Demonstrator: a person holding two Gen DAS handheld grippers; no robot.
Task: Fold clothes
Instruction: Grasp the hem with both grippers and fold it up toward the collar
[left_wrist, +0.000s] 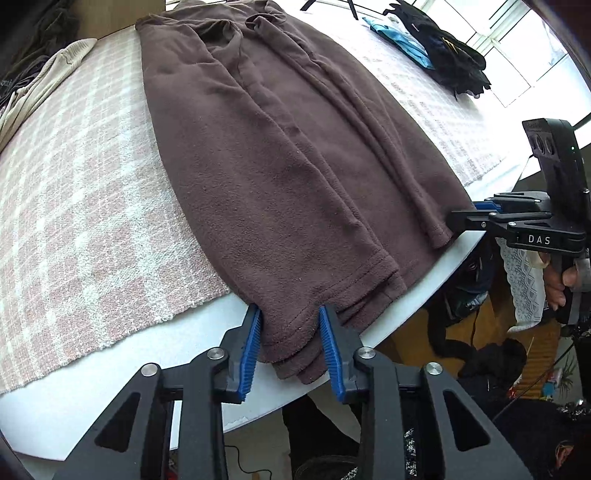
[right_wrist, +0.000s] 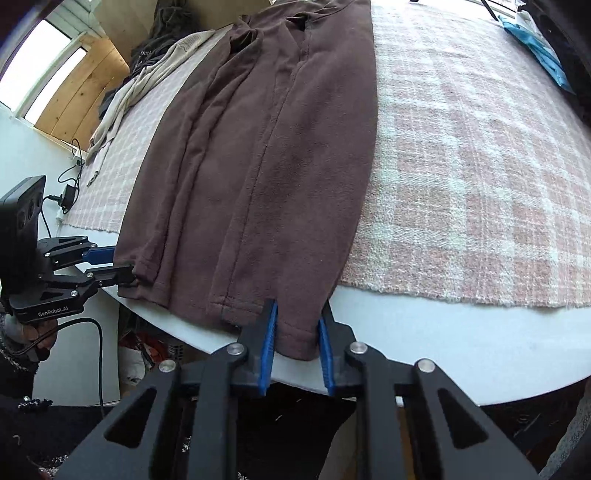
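Garment: brown fleece top (left_wrist: 280, 155) lies lengthwise on the checked cloth (left_wrist: 81, 192), sides folded in, hem overhanging the bench (left_wrist: 184, 343) edge
Handling: soft, light, limp; likely sags between holds; best taken at the two hem corners
Left gripper (left_wrist: 290, 350): jaws closed on one hem corner
Right gripper (right_wrist: 297, 343): jaws closed on the other corner
Around: other clothes (left_wrist: 450, 51) at the far side

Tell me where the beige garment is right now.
The beige garment lies at the far left of the left wrist view, draped off the checked cloth, left of the brown garment.
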